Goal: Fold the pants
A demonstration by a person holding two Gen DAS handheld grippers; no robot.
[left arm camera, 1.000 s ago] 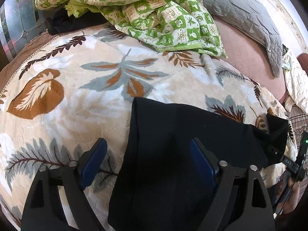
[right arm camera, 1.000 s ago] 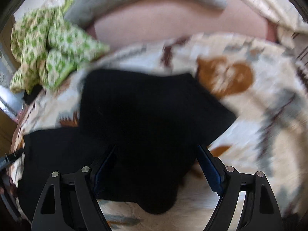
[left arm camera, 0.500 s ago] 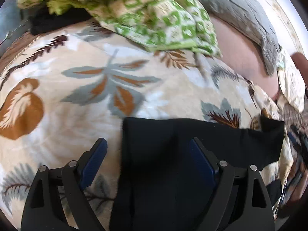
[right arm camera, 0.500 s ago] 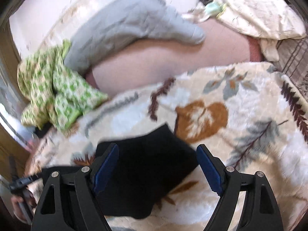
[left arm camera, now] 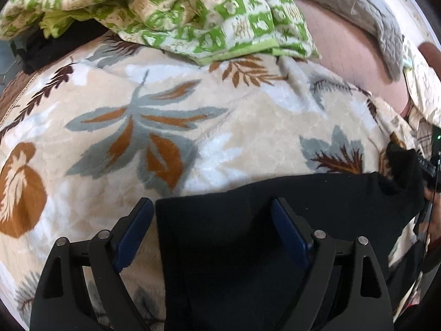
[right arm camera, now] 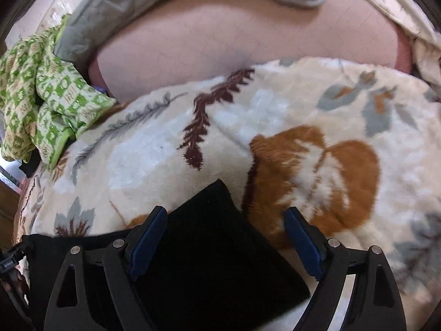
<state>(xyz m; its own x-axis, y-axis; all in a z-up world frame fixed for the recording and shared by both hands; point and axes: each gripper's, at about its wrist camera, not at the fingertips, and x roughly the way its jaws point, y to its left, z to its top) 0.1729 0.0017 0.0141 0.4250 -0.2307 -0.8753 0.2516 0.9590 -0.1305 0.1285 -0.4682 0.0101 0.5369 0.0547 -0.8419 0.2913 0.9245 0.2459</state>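
On leaf-print blanket (left arm camera: pixel 248 127): black pants (left arm camera: pixel 275 220) lie flat, folded.
Left gripper (left arm camera: pixel 212 220) & right gripper (right arm camera: pixel 224 229) jaws wide apart, holding nothing.

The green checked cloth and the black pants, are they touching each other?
Apart. In the left wrist view the green checked cloth lies at the far end, and a broad stretch of leaf-patterned blanket shows between it and the black pants.

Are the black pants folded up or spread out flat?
Partly folded: the black pants show a doubled corner flap over a layer that stretches left across the leaf-patterned blanket.
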